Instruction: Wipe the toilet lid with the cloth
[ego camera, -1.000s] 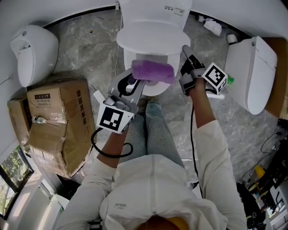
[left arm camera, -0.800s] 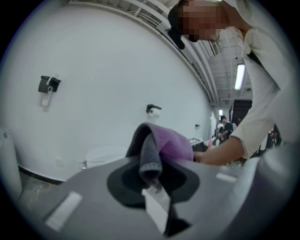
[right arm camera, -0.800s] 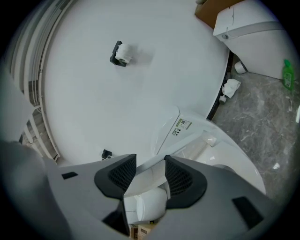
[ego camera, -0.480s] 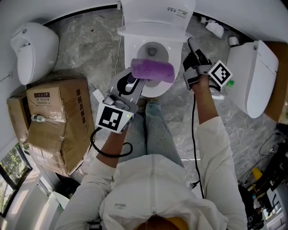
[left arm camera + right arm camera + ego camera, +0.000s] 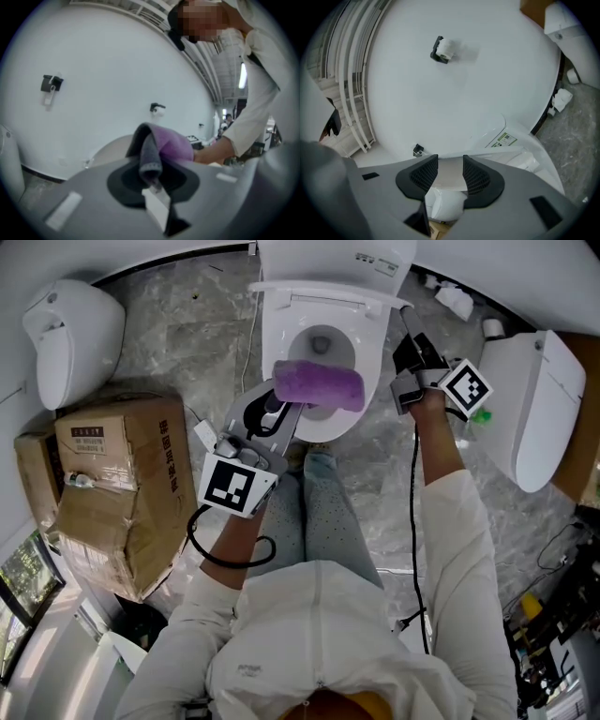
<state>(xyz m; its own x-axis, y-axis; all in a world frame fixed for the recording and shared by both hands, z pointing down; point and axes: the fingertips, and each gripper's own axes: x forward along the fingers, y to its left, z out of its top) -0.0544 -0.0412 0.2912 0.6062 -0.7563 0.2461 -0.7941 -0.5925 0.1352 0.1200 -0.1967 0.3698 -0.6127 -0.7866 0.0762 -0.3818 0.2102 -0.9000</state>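
The white toilet lid stands raised against the tank, and the bowl lies uncovered. My left gripper is shut on a folded purple cloth and holds it over the front of the bowl. In the left gripper view the cloth bulges out from the left gripper. My right gripper is at the toilet's right side, pointing level. Its jaws have just been closing, and the lid's edge fills the gap of the right gripper.
Crumpled cardboard boxes crowd the floor on the left. Another white toilet stands at far left and one more at right. The person's legs are right in front of the bowl. A wall fixture hangs ahead.
The lid has swung from lying low over the bowl up against the tank, exposing the bowl. My right gripper moved up the picture with it. The left gripper and cloth stayed put.
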